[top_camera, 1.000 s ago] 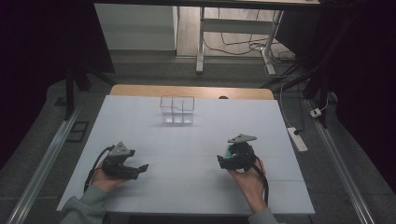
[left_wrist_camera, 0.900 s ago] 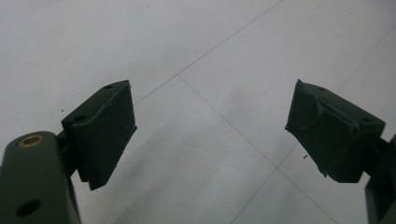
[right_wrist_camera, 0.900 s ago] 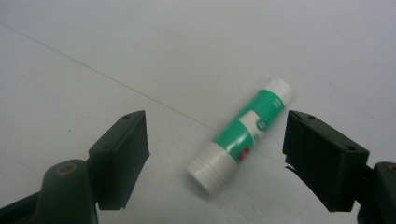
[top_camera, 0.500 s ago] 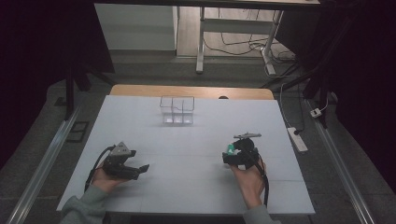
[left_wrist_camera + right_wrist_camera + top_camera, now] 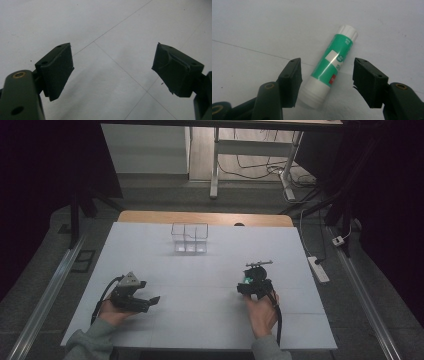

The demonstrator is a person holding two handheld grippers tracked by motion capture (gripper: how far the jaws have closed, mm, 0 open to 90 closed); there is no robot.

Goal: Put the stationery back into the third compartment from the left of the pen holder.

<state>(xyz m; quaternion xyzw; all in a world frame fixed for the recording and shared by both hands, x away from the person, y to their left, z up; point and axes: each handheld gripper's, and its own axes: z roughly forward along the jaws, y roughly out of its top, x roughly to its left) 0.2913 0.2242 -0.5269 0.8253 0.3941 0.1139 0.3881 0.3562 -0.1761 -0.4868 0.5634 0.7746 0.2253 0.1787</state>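
Note:
A glue stick (image 5: 332,67) with a green label and white ends lies flat on the white table (image 5: 210,320). It shows as a small green spot (image 5: 246,280) in the high view. My right gripper (image 5: 325,75) points down over it, at the right of the table (image 5: 252,282). Its jaws have just been closing and stand on either side of the stick's lower end. The left pad is at or nearly on the stick, and a gap remains at the right pad. My left gripper (image 5: 150,300) rests low at the table's left, its jaws wide apart (image 5: 112,67) over bare tabletop.
A clear plastic box with compartments (image 5: 189,238) stands at the table's far middle. A white power strip (image 5: 318,269) lies on the floor to the right. A metal rail (image 5: 45,300) runs along the left side.
The right gripper has tipped down over the glue stick, whose green now shows beside it. The left gripper has not moved.

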